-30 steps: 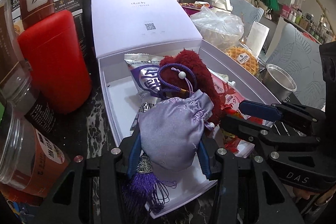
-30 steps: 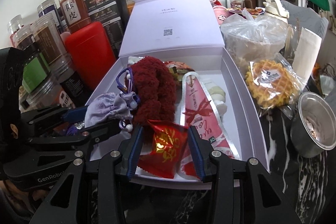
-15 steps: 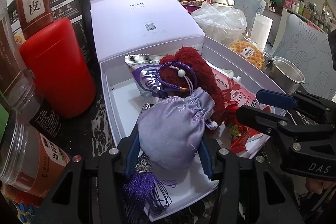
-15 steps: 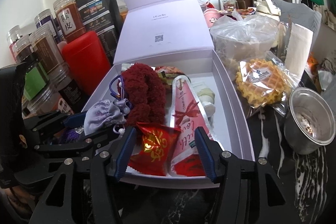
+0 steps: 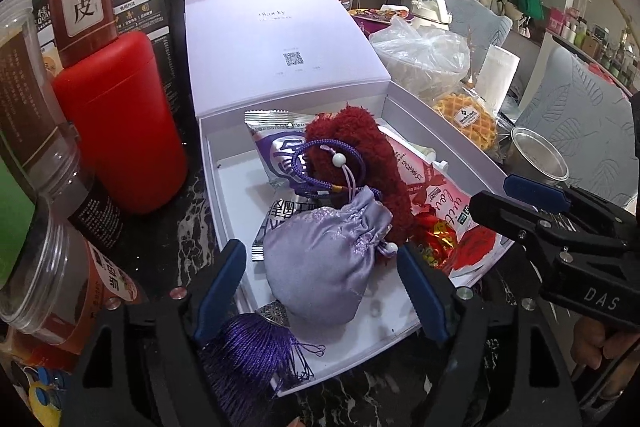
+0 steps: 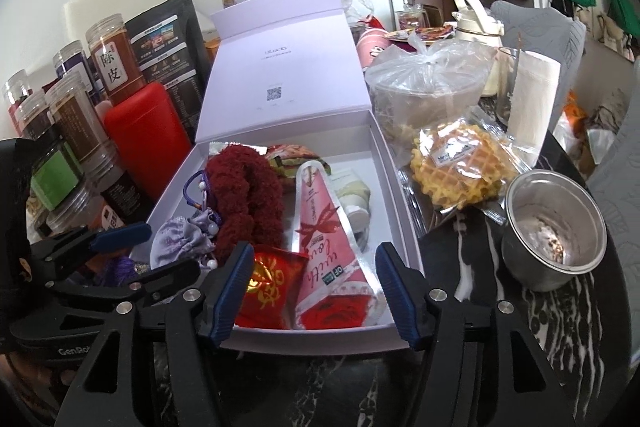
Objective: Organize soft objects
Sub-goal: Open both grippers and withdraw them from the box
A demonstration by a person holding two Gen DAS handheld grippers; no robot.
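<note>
A lilac satin pouch [image 5: 324, 259] with a purple tassel [image 5: 256, 343] lies at the near end of the open white box [image 5: 216, 195]. My left gripper [image 5: 320, 287] straddles it with jaws opening, and the pads stand clear of the cloth. A dark red fluffy piece [image 5: 360, 155] lies behind the pouch. In the right wrist view my right gripper [image 6: 316, 279] hangs over the box's near rim [image 6: 400, 211], jaws opening. The red packet [image 6: 268, 287] and the pink pouch [image 6: 324, 227] lie between its pads, untouched.
A red canister [image 5: 120, 123] and several jars [image 5: 80, 3] crowd the box's left side. To its right lie a wrapped waffle [image 6: 456, 167], a bagged bowl [image 6: 424, 83] and a steel cup [image 6: 552, 231]. The lid [image 6: 280, 67] stands upright behind.
My left jaws spread apart and let go of the lilac pouch, which now rests in the box. My right jaws widened off the red packet and drew back a little.
</note>
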